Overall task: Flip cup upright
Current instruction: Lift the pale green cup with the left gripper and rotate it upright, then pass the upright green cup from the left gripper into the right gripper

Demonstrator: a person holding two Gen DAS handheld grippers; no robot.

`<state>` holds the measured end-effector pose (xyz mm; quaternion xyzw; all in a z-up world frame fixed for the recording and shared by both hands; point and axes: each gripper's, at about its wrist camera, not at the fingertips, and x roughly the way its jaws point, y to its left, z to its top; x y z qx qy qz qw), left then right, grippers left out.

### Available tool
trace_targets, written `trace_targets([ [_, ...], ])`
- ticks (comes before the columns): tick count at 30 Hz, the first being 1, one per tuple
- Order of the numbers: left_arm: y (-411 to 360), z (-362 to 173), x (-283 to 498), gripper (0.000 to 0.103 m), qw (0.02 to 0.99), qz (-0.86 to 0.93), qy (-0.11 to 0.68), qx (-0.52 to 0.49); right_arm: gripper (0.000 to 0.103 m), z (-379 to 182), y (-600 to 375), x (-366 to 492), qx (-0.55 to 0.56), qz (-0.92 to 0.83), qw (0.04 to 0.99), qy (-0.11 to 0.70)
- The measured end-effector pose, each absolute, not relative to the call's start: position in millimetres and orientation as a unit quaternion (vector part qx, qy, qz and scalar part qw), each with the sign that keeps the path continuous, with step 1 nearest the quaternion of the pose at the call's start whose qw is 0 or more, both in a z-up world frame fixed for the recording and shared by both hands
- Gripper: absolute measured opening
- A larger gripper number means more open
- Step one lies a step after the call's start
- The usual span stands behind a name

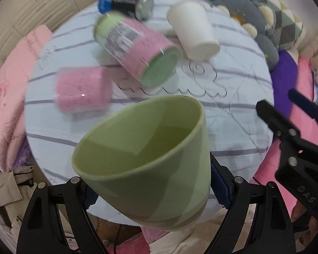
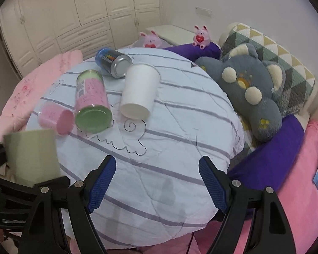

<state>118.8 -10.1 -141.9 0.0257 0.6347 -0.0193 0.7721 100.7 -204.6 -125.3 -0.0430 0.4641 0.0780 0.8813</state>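
My left gripper [image 1: 154,192] is shut on a pale green cup [image 1: 150,160], held above the near edge of the round table, mouth tilted up and away; its inside looks empty. The same cup [image 2: 31,154] shows at the left of the right wrist view, blurred, with the left gripper's black frame under it. My right gripper [image 2: 156,182] is open and empty, its blue pads [image 2: 101,182] spread over the table's near side. In the left wrist view the right gripper [image 1: 286,105] shows at the right edge.
The round table [image 2: 180,148] has a striped light cloth. On it lie a white paper cup [image 2: 138,91], a pink-and-green can [image 2: 91,103], a small pink cup [image 2: 55,119] and a blue-black can [image 2: 114,62]. Plush toys and cushions [image 2: 254,89] crowd the right side.
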Motion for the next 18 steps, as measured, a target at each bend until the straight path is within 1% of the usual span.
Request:
trace_targets([
  [5, -14, -150, 126, 0.088, 0.769, -0.024, 0.639, 0.022, 0.082, -134, -204, 108, -0.047, 0.082, 0.875, 0.475],
  [7, -13, -145, 125, 0.09, 0.778, -0.029, 0.627, 0.022, 0.082, -135, -203, 111, -0.044, 0.085, 0.874, 0.477],
  [9, -15, -139, 123, 0.102, 0.788, -0.035, 0.614, 0.036, 0.082, -136, -201, 114, -0.042, 0.091, 0.871, 0.48],
  [15, -10, -126, 110, 0.103, 0.805, -0.039, 0.59, 0.052, 0.082, -131, -197, 122, 0.002, 0.126, 0.857, 0.5],
  [18, -7, -125, 100, 0.103, 0.81, -0.042, 0.582, 0.053, 0.082, -128, -195, 124, 0.043, 0.153, 0.839, 0.52],
])
